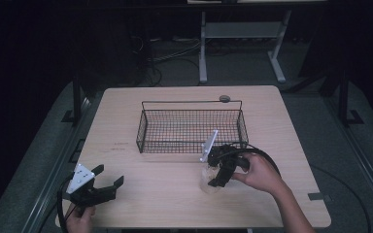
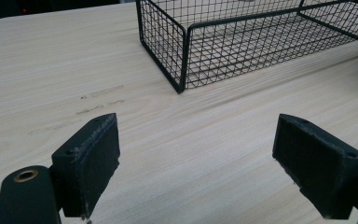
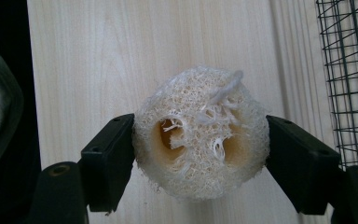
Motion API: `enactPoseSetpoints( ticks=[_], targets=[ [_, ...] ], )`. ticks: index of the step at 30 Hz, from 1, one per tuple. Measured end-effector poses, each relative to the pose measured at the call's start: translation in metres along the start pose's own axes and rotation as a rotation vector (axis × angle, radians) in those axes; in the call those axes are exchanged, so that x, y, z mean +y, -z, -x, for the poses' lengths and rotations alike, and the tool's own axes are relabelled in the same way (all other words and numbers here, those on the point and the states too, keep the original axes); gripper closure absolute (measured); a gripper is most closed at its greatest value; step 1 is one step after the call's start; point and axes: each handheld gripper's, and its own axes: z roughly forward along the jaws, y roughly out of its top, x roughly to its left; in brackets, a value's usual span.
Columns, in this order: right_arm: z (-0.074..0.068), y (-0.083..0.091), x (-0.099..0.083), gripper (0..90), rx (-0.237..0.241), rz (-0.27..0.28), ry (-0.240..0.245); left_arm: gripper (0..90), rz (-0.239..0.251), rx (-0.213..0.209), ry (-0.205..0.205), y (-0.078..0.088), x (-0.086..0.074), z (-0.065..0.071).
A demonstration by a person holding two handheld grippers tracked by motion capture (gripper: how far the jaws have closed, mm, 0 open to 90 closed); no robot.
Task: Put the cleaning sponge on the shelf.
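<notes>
A pale, fibrous loofah piece (image 3: 200, 135) with holes through it sits between the two black jaws of my right gripper (image 3: 199, 154), which is shut on it. In the high view this gripper (image 1: 217, 178) holds the loofah (image 1: 207, 183) low over the wooden table (image 1: 150, 194), just in front of the basket's right end. I cannot tell whether the loofah touches the table. A black wire basket (image 1: 189, 131) stands at the table's middle with nothing in it. My left gripper (image 1: 109, 175) is open at the front left corner, its jaws (image 2: 196, 149) wide apart over bare wood.
The basket's near left corner (image 2: 182, 56) lies ahead of the left gripper, and its mesh wall (image 3: 349, 70) is at the right of the right gripper view. A small round grey disc (image 1: 224, 98) rests behind the basket. Dark floor surrounds the table.
</notes>
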Motion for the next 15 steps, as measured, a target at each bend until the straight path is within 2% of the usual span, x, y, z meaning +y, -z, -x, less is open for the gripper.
enactPoseSetpoints(
  ticks=[15],
  targets=[
    [-0.0012,0.0077,0.0038,27.9,0.006,-0.006,0.013,13.9,0.001,-0.001,-0.001,-0.0002,0.0003,0.0003]
  ],
)
